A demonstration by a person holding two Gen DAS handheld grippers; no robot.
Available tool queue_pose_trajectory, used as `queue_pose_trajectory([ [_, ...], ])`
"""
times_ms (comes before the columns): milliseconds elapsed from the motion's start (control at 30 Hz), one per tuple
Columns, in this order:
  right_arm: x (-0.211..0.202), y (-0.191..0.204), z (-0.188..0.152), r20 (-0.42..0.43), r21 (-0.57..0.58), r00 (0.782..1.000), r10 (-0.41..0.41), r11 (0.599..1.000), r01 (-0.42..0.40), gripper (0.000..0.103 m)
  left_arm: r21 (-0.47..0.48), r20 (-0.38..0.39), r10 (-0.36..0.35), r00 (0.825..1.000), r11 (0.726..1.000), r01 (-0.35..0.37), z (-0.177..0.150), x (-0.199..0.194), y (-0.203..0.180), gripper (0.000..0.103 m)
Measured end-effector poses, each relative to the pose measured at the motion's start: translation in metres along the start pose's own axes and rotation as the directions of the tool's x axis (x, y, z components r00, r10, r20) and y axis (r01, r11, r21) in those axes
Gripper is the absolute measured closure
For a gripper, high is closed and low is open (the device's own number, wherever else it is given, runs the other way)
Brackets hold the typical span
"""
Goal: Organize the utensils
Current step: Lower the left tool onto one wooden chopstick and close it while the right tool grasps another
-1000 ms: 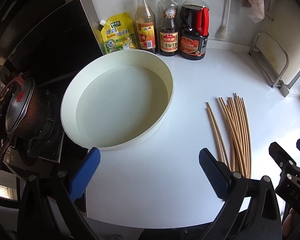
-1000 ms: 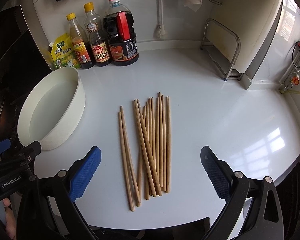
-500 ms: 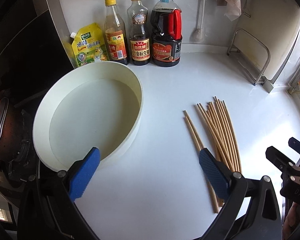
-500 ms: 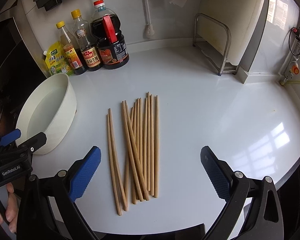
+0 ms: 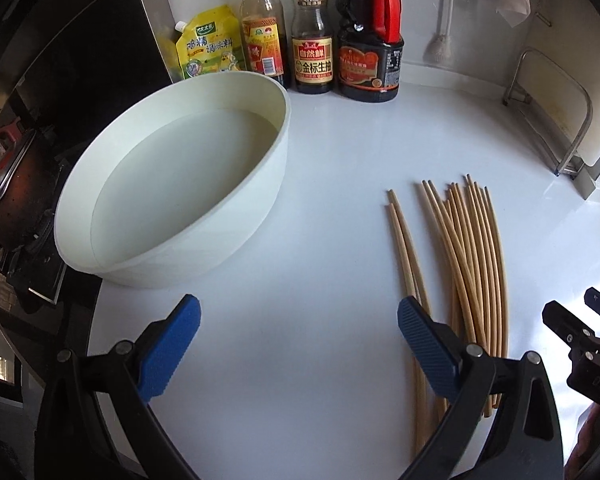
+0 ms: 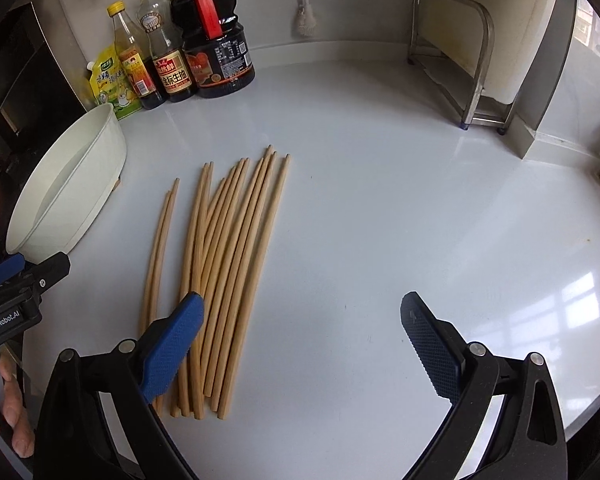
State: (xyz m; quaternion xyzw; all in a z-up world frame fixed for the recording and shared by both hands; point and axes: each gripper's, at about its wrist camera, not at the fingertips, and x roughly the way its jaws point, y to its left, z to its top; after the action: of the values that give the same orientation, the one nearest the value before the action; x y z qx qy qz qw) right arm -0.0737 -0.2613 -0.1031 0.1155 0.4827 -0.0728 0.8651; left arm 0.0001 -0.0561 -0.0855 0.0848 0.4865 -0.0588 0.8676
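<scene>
While the smooth white counter [image 6: 380,208] shines with window glare, slim round wooden chopsticks [image 6: 228,264] lie on it in a loose lengthwise bundle, two set slightly apart toward the round white basin [image 5: 172,192]. That straight-walled basin looks to hold only clear water. Behind it stand a yellow pouch [image 5: 208,46] and three sauce bottles [image 5: 340,40]. Both claws are spread wide and hold nothing: the left gripper [image 5: 300,340] hangs between basin and chopsticks, and the right gripper [image 6: 300,340] has its ribbed blue left pad over the bundle's near ends.
</scene>
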Motion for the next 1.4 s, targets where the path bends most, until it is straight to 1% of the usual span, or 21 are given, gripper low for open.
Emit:
queue_pose_trajectory([
  [67, 0.007, -0.001, 0.001, -0.008, 0.02, 1.0, 0.0, 1.0, 0.0, 0.008, -0.001, -0.014, -0.017, 1.0, 1.0, 0.017, -0.003, 0.006, -0.003, 0.006],
  [133, 0.013, -0.003, 0.001, 0.003, 0.028, 1.0, -0.022, 0.999, 0.022, 0.008, -0.008, -0.012, -0.057, 0.998, 0.998, 0.057, -0.005, 0.011, -0.005, 0.006],
  [167, 0.017, -0.003, 0.002, -0.001, 0.026, 0.999, -0.037, 0.999, 0.037, 0.008, -0.009, -0.016, -0.066, 0.998, 0.998, 0.066, -0.006, 0.015, -0.006, 0.006],
  [267, 0.028, -0.005, 0.002, -0.017, 0.038, 0.999, -0.038, 0.999, 0.039, 0.008, -0.008, -0.044, -0.075, 0.996, 0.997, 0.074, -0.008, 0.028, -0.01, 0.006],
  [400, 0.035, -0.002, 0.003, -0.022, 0.029, 0.998, -0.057, 0.998, 0.058, 0.008, -0.029, -0.051, -0.085, 0.995, 0.996, 0.083, -0.007, 0.036, -0.009, 0.006],
  [467, 0.039, -0.002, 0.002, -0.034, 0.023, 0.997, -0.063, 0.998, 0.064, 0.008, -0.026, -0.058, -0.087, 0.995, 0.996, 0.086, -0.007, 0.039, -0.011, 0.006],
  [567, 0.046, -0.001, 0.001, -0.064, 0.02, 0.994, -0.084, 0.996, 0.085, 0.008, -0.009, -0.073, -0.072, 0.995, 0.997, 0.072, -0.009, 0.043, -0.015, 0.006],
  [633, 0.046, 0.0, 0.001, -0.063, 0.023, 0.995, -0.079, 0.997, 0.08, 0.008, -0.007, -0.082, -0.07, 0.994, 0.998, 0.07, -0.01, 0.045, -0.016, 0.006],
  [800, 0.049, 0.007, 0.001, -0.091, -0.025, 0.991, -0.097, 0.995, 0.095, 0.008, -0.012, -0.088, -0.066, 0.994, 0.998, 0.065, -0.01, 0.047, -0.017, 0.006],
  [867, 0.049, 0.009, -0.001, -0.086, -0.054, 0.987, -0.133, 0.99, 0.128, 0.008, -0.016, -0.089, -0.071, 0.994, 0.997, 0.07, -0.011, 0.047, -0.016, 0.006],
  [900, 0.048, 0.008, -0.001, -0.079, -0.056, 0.988, -0.135, 0.99, 0.131, 0.008, -0.017, -0.091, -0.074, 0.993, 0.997, 0.073, -0.012, 0.047, -0.016, 0.006],
  [1067, 0.047, -0.002, -0.004, -0.072, -0.041, 0.991, -0.116, 0.993, 0.113, 0.008, -0.008, -0.099, -0.081, 0.992, 0.997, 0.08, -0.015, 0.048, -0.021, 0.006],
  [1233, 0.046, -0.007, -0.005, -0.062, -0.04, 0.991, -0.115, 0.993, 0.112, 0.008, 0.004, -0.108, -0.089, 0.99, 0.996, 0.09, -0.017, 0.047, -0.027, 0.006],
  [1333, 0.046, -0.007, -0.006, -0.058, -0.043, 0.992, -0.114, 0.993, 0.112, 0.008, -0.001, -0.104, -0.115, 0.988, 0.993, 0.115, -0.017, 0.046, -0.029, 0.006],
  [1400, 0.045, -0.009, -0.007, -0.055, -0.043, 0.992, -0.114, 0.993, 0.112, 0.008, 0.016, -0.105, -0.102, 0.989, 0.994, 0.105, -0.017, 0.048, -0.033, 0.006],
])
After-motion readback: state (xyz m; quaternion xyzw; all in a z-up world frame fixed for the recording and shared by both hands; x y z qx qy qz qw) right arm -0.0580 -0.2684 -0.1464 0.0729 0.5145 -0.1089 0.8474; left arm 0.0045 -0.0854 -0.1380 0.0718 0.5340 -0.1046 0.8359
